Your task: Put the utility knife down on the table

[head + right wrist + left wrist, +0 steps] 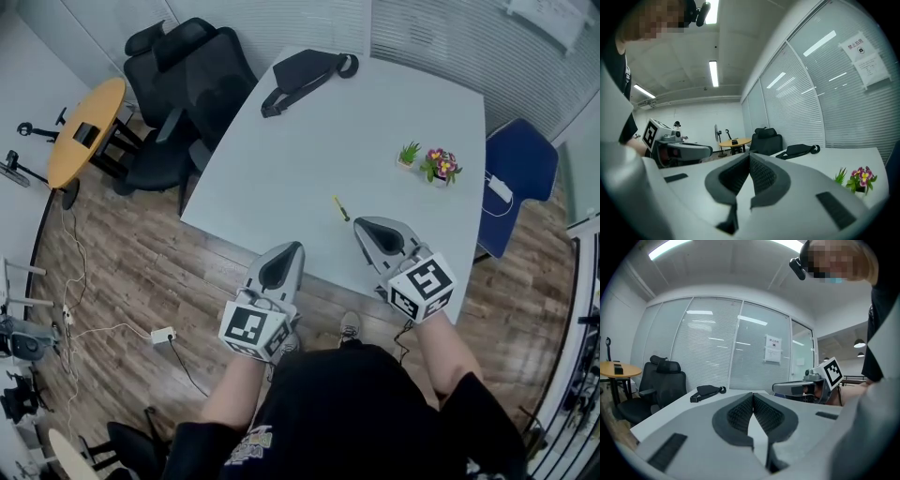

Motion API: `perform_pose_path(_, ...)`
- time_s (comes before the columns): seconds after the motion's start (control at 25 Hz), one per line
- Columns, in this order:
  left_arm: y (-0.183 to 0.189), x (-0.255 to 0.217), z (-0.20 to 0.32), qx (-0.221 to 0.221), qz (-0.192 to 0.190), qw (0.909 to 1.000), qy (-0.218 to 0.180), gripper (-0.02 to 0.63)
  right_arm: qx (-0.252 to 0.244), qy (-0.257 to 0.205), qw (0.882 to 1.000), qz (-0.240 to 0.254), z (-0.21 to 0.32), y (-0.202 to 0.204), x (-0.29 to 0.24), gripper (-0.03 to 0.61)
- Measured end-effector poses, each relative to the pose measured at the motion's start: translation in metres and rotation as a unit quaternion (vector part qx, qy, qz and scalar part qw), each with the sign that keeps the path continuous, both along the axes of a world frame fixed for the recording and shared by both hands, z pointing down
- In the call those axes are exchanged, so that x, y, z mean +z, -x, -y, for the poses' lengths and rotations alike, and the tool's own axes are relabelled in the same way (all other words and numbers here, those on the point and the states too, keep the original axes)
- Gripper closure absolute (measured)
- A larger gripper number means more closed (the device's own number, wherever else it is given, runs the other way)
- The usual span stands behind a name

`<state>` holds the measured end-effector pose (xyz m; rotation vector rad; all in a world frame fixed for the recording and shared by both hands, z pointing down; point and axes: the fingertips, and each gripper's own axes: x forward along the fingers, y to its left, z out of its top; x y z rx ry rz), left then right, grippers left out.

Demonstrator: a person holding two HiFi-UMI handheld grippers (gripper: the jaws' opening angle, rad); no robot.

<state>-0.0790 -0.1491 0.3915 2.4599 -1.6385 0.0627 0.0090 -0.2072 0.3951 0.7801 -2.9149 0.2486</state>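
L gripper [289, 251] and R gripper [364, 227] are both clenched w/ nothing held, side by side at near edge of white table [281, 178]. Utility knife [341, 208] is laid on table, just ahead of R gripper, not touched. Black bag [305, 75] is seen at far edge; wood floor [141, 272] around.

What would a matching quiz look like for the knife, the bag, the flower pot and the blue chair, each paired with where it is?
Things:
1. knife
2. bag
3. flower pot
4. blue chair

Places:
A. at the far end of the table
B. off the table, at its right side
C. on the table just ahead of the right gripper
D. on the table near its right edge, beside a green plant

Pairs: 1-C, 2-A, 3-D, 4-B
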Motion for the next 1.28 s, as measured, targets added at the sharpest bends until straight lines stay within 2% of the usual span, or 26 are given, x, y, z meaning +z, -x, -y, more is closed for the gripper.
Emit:
perform_pose_path(0.24,0.022,-0.002,-0.018,0.039,-0.005,0.9992,-0.001,0.609,0.035,0.020,0.999,0.004,-0.026,0.025,0.005,0.575)
perform_pose_path(0.48,0.044,0.000,-0.041,0.099,-0.015,0.9950,-0.003,0.609,0.096,0.035,0.995,0.004,-0.063,0.049,0.014,0.575)
perform_pose_path(0.96,0.055,0.010,-0.091,0.218,-0.034,0.9754,-0.004,0.609,0.214,0.041,0.976,0.000,-0.137,0.061,0.023,0.575)
perform_pose_path(1.28,0.050,0.008,-0.113,0.254,-0.037,0.9664,-0.009,0.609,0.249,0.038,0.968,0.001,-0.166,0.058,0.023,0.575)
